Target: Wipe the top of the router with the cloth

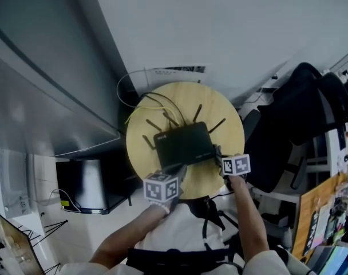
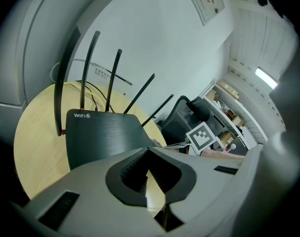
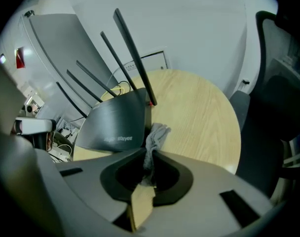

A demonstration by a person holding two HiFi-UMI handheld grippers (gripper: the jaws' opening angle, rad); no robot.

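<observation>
A router (image 1: 185, 143) sits on a wooden tabletop (image 1: 225, 116) by a white wall (image 1: 220, 22). Only the right gripper view shows the grey cloth (image 3: 157, 135) — pinched in the right tongs (image 3: 150, 154); the left tongs (image 2: 149, 151) are closed, empty.

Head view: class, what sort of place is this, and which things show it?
Probably an office or workroom. A black router with antennas sits on a round wooden table, a dark chair stands beside it, and the left gripper view shows cluttered shelves.
</observation>
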